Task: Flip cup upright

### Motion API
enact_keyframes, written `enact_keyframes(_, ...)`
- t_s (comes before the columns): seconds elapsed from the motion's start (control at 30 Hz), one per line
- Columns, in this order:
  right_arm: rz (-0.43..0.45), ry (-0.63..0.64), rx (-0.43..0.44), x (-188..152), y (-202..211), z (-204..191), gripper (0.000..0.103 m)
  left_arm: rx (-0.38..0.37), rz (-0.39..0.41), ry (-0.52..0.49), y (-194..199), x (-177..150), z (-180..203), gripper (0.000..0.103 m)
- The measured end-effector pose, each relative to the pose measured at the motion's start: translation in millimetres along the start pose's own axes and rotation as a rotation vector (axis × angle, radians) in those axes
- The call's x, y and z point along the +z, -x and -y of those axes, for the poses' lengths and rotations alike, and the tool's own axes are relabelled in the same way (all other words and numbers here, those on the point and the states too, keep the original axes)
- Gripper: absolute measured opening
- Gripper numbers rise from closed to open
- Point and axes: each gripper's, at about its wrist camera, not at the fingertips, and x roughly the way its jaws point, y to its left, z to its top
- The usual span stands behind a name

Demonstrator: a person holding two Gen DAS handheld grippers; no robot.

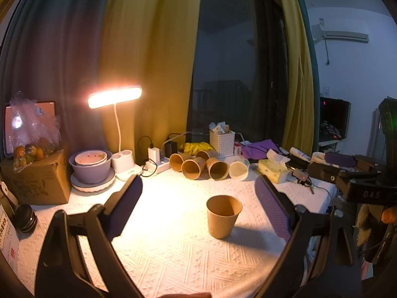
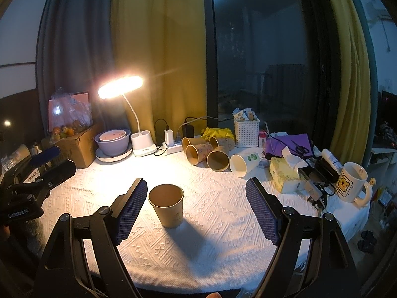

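Note:
A brown paper cup point(image 1: 223, 216) stands upright on the white textured tablecloth point(image 1: 173, 248), mouth up. It also shows in the right wrist view point(image 2: 167, 204). My left gripper point(image 1: 198, 191) is open and empty, its purple pads wide apart, the cup between and a little beyond them. My right gripper point(image 2: 196, 191) is open and empty, the cup just right of its left pad point(image 2: 130, 211). The right gripper's body point(image 1: 357, 181) shows at the right edge of the left wrist view. The left gripper's body point(image 2: 32, 181) shows at the left edge of the right wrist view.
Several brown cups point(image 2: 203, 151) and a white cup point(image 2: 242, 164) lie on their sides at the back. A lit desk lamp point(image 2: 120, 87), stacked bowls point(image 2: 113, 141), a cardboard box point(image 2: 79, 146), a white basket point(image 2: 247, 131), a tissue box point(image 2: 285, 173) and a mug point(image 2: 351, 182) ring the table.

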Motion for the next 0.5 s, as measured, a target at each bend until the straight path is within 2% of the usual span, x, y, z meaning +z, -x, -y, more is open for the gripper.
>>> enact_keyframes(0.5, -0.005, -0.001, 0.002, -2.9, -2.4, 1.2, 0.084, -0.002, 0.001, 0.001, -0.8, -1.6, 1.3, 0.093)
